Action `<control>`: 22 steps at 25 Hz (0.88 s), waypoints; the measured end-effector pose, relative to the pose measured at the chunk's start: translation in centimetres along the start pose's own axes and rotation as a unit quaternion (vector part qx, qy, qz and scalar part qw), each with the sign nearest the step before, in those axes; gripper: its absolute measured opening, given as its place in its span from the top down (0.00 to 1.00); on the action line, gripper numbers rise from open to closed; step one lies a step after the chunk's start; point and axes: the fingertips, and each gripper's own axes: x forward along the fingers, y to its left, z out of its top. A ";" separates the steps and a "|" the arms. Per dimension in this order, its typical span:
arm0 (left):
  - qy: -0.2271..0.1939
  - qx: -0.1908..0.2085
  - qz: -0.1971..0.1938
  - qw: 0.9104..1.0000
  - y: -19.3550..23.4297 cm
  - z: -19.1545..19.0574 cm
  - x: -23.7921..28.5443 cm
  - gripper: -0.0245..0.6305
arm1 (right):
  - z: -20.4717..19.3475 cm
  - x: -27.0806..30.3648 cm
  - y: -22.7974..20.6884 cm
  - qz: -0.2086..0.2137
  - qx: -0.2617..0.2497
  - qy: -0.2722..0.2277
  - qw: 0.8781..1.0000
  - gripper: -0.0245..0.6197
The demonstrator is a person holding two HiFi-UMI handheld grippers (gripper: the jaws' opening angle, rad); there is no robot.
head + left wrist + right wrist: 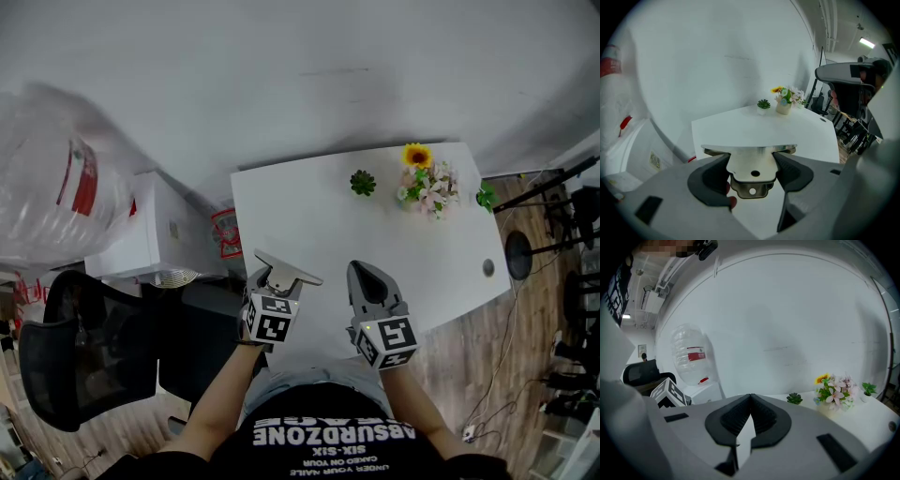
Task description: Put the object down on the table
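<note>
Firmly, the left tool (pixel 752 165) clamps a metal bracket (pixel 751 157), its holes seen only in that tool's own view; the right tool (pixel 749 405) sits closed over the surface (pixel 309 206).

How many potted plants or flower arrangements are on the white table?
3: a small green succulent toward the back, a flower bouquet topped by a sunflower just right of it, and a small leafy plant at the right edge. None appears hidden.

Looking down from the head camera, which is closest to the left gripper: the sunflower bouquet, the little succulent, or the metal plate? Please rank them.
1. Metal plate: clamped in the left gripper itself.
2. Succulent: ahead, slightly to the right.
3. Bouquet: farther right, beyond the succulent.
</note>
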 end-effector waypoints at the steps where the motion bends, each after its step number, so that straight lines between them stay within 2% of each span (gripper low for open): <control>1: 0.001 0.000 0.000 1.000 0.0 -0.1 0.1 0.51 | 0.0 0.0 0.0 0.000 0.000 0.000 1.000 0.96; 22: 0.044 0.015 0.000 0.999 -0.5 -3.3 1.8 0.51 | -0.7 -0.1 -0.1 -0.001 0.002 0.005 1.000 0.96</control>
